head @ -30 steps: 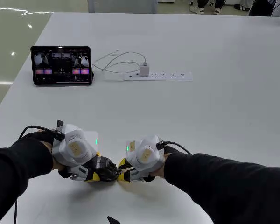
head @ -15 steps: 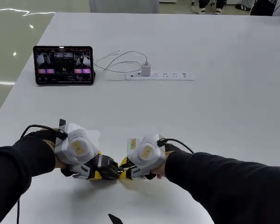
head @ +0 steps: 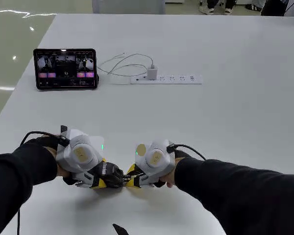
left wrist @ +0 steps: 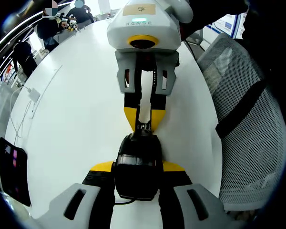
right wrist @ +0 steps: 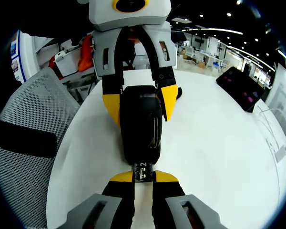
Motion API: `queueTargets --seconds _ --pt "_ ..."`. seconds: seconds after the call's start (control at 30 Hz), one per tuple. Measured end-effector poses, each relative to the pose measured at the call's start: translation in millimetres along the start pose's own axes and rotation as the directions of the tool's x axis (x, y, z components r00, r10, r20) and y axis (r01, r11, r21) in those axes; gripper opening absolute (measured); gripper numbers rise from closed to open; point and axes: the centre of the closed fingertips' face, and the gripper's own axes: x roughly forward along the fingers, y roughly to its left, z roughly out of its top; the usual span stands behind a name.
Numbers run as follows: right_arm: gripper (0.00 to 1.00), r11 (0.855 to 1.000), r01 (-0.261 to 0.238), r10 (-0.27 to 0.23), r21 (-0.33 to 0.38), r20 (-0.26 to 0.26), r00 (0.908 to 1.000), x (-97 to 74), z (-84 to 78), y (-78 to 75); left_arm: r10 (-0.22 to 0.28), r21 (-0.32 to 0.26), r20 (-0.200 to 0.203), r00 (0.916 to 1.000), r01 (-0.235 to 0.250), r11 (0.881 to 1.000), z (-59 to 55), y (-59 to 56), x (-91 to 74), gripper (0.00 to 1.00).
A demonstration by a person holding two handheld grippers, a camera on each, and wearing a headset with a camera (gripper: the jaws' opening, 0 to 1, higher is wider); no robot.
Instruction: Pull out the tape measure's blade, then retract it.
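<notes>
Between the left gripper [head: 105, 178] and right gripper [head: 131, 177], tip to tip in the head view, sits the tape measure [head: 113, 174]. Left gripper view: its jaws clamp the case [left wrist: 136, 167], the right's pinching the blade [left wrist: 143, 127] just ahead. Right gripper view: jaws closed on the barely drawn blade [right wrist: 143, 171]; so thin a hold could slip under the pull, snapping it back.
</notes>
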Motion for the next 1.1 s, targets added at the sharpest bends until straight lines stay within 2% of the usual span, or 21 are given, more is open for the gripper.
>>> queueTargets --seconds 0.7,1.1 --pt "0.09 1.000 0.004 -0.004 0.028 -0.003 1.0000 -4.2 -6.1 -0.1 0.004 0.000 -0.008 1.0000 -0.004 1.000 0.6 0.2 0.2 0.30" --pt "0.09 1.000 0.005 -0.005 0.020 -0.009 0.9999 -10.1 -12.4 -0.6 0.009 -0.003 -0.009 0.9999 -0.009 1.000 1.1 -0.1 0.5 0.29"
